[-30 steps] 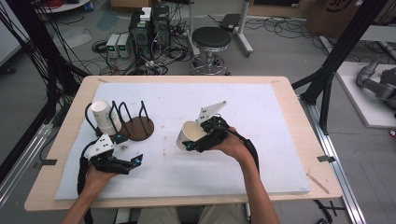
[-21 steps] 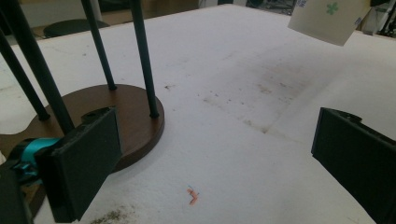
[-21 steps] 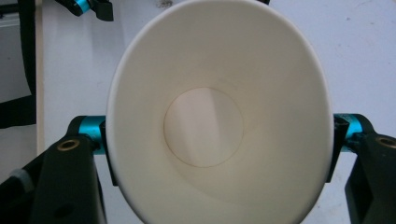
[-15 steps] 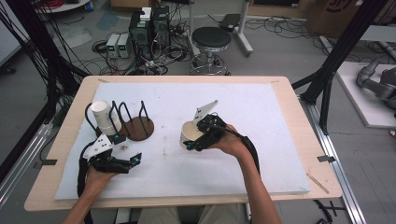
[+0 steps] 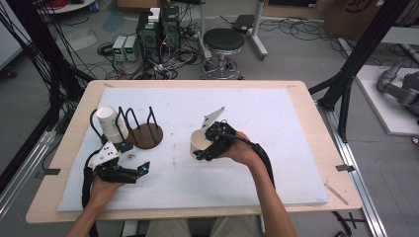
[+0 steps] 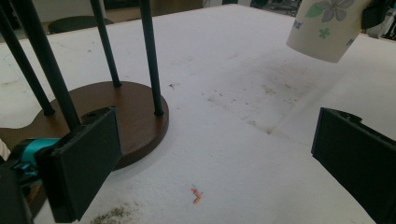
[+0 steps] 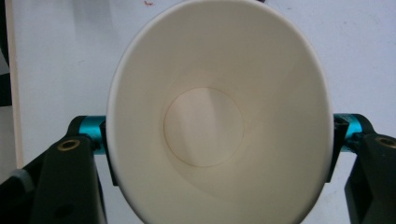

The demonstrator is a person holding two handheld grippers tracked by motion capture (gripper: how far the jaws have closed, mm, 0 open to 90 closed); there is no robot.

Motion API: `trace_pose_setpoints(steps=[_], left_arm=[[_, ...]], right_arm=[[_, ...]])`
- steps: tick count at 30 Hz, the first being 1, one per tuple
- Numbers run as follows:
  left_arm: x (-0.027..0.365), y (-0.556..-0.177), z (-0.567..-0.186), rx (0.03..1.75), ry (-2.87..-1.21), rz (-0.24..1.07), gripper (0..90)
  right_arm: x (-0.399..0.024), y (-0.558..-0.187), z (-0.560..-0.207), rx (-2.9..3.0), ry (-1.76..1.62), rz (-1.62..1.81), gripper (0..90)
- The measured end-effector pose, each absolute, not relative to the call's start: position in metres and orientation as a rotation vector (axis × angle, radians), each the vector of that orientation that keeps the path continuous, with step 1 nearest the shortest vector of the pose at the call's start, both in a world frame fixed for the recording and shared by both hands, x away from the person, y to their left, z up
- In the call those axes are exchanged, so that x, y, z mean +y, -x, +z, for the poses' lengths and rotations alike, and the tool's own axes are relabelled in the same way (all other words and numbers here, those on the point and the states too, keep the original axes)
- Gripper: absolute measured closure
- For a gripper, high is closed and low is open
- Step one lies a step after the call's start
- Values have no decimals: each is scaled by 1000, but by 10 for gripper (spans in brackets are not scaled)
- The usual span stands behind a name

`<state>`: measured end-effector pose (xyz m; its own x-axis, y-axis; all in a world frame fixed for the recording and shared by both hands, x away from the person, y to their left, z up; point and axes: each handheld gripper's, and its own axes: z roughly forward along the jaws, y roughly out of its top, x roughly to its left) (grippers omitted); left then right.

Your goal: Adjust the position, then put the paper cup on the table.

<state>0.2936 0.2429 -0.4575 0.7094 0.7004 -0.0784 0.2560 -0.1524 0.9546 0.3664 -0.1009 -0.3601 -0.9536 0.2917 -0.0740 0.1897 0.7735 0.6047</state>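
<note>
White cover: foam-like sheet (image 5: 276, 148) over most of the bench (image 5: 316, 128), smudged and speckled with dirt near the middle and front left; small orange scrap (image 6: 196, 195) on it in the left gripper view
Wood edge: pale bench rim bare all round the sheet; tape mark at right front edge
Paper cup: cup (image 5: 200, 144) held off the sheet at bench middle, mouth facing the right claw's camera, squeezed oval; floral print on its outside in the left gripper view (image 6: 327, 28)
Right claw: right claw (image 5: 205, 150) clamped on the cup, pads pressing both sides of the wall, cup rim deformed (image 7: 219, 116)
Left claw: left claw (image 5: 141, 170) jaws apart, nothing between them, low over the front-left sheet, just beside the rack base
Rack: black wire cup rack (image 5: 143, 129) on round dark wooden base, left side of bench
Second cup: white cup (image 5: 111, 123) lying on its side in the rack's left end
Room: grey floor, black frame posts at both sides, round stool (image 5: 223, 42) behind the bench, electronics boxes (image 5: 158, 29) and tangled cables on the floor, cardboard box top right
</note>
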Motion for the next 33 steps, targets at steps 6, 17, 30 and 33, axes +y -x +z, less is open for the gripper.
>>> trace_pose_setpoints(steps=[6,17,30,33], left_arm=[[243,-294,-458,772,-1723,465,18],[244,-294,-458,776,-1724,463,18],[243,-294,-458,773,-1728,462,18],[243,-294,-458,769,-1734,466,18]], right_arm=[[-100,-367,-362,2815,-389,906,278],[-100,-368,-361,2810,-391,911,278],[-96,-370,-364,2816,-395,878,278],[-93,-371,-367,2817,-390,863,279]])
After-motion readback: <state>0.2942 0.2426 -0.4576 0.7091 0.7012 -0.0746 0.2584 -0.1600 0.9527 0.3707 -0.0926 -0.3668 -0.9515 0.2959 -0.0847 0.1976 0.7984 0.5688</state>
